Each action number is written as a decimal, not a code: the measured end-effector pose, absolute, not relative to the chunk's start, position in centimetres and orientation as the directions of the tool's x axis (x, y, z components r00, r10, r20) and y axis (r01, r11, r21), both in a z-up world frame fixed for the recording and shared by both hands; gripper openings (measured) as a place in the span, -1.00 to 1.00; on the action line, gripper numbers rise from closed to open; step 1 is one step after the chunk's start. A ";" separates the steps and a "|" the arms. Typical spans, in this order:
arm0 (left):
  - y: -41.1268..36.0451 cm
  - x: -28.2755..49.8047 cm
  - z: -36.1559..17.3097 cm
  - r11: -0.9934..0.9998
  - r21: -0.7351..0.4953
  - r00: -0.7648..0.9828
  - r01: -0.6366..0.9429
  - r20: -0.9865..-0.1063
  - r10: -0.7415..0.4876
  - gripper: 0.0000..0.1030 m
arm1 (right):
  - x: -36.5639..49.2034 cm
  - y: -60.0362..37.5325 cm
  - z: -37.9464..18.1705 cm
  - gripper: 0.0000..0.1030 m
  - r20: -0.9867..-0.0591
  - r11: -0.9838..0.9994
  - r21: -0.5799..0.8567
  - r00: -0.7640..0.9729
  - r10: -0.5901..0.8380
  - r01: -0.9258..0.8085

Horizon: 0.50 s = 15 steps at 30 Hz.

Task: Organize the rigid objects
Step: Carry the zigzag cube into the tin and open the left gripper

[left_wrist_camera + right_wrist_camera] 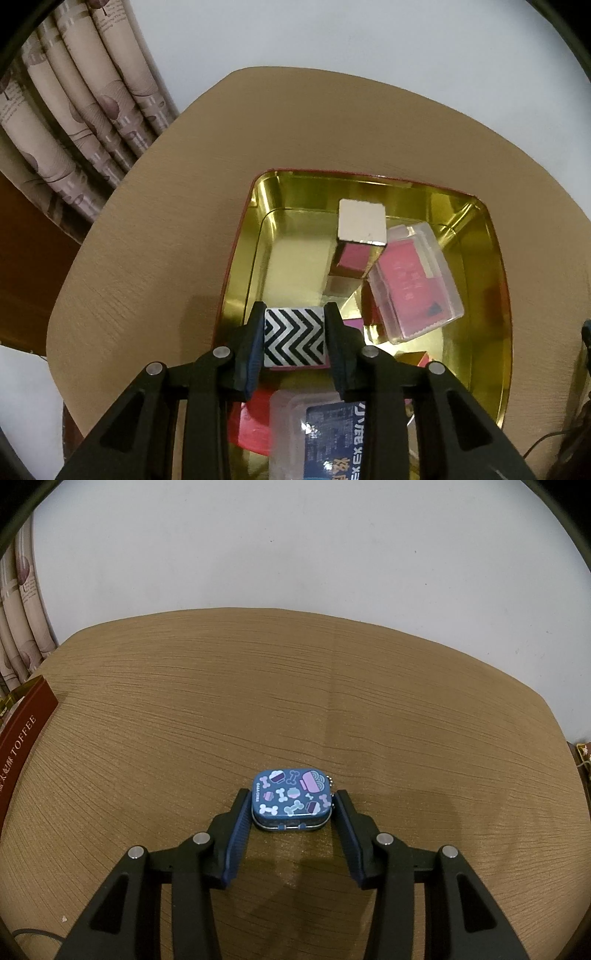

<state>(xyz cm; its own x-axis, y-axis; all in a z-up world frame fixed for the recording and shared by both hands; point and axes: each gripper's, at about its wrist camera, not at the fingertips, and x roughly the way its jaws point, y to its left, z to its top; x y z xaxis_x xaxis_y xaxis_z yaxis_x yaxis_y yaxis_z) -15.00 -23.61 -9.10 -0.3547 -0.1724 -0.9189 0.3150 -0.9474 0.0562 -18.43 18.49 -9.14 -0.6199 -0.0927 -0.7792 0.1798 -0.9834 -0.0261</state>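
My left gripper is shut on a small box with a black-and-white zigzag pattern and holds it above the near left part of a gold tin tray with a red rim. In the tray lie a white-topped pink box, a clear case with a pink card and a clear case with a blue card. My right gripper is open, its fingers on either side of a small blue tin with bone and cupcake prints that rests on the table.
The tan wood-grain table ends at a white wall behind. A dark red "TOFFEE" box stands at the left edge in the right wrist view. Patterned curtains hang at the left.
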 end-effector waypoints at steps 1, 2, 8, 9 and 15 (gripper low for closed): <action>-23.6 -14.9 -9.1 -0.947 0.060 -0.353 0.315 -0.919 -0.176 -0.38 | -18.4 18.5 -9.2 -0.11 -0.779 -0.983 -0.026 -0.620 -0.093 0.180; -23.6 -14.8 -9.0 -0.947 0.065 -0.354 0.316 -0.918 -0.181 -0.34 | -18.4 18.5 -9.2 -0.11 -0.779 -0.983 -0.027 -0.620 -0.092 0.180; -23.2 -12.6 -6.7 -0.950 0.085 -0.423 0.299 -0.881 -0.212 0.07 | -18.5 18.5 -9.1 -0.11 -0.779 -0.983 -0.029 -0.620 -0.091 0.180; -23.0 -11.9 -6.0 -0.949 0.095 -0.438 0.301 -0.870 -0.226 0.12 | -18.5 18.5 -9.1 -0.11 -0.779 -0.983 -0.029 -0.620 -0.091 0.180; -21.2 -6.0 -1.5 -0.942 0.165 -0.579 0.292 -0.753 -0.311 0.43 | -18.6 18.6 -9.1 -0.11 -0.780 -0.983 -0.027 -0.619 -0.092 0.180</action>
<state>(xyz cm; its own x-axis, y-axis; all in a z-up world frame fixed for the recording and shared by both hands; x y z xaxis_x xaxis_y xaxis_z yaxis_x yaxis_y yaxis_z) -6.03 -21.16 -1.45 -0.5793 -0.3111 -0.7534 0.2918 -0.9422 0.1647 -18.56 18.56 -9.07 -0.6195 -0.0921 -0.7796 0.1802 -0.9833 -0.0270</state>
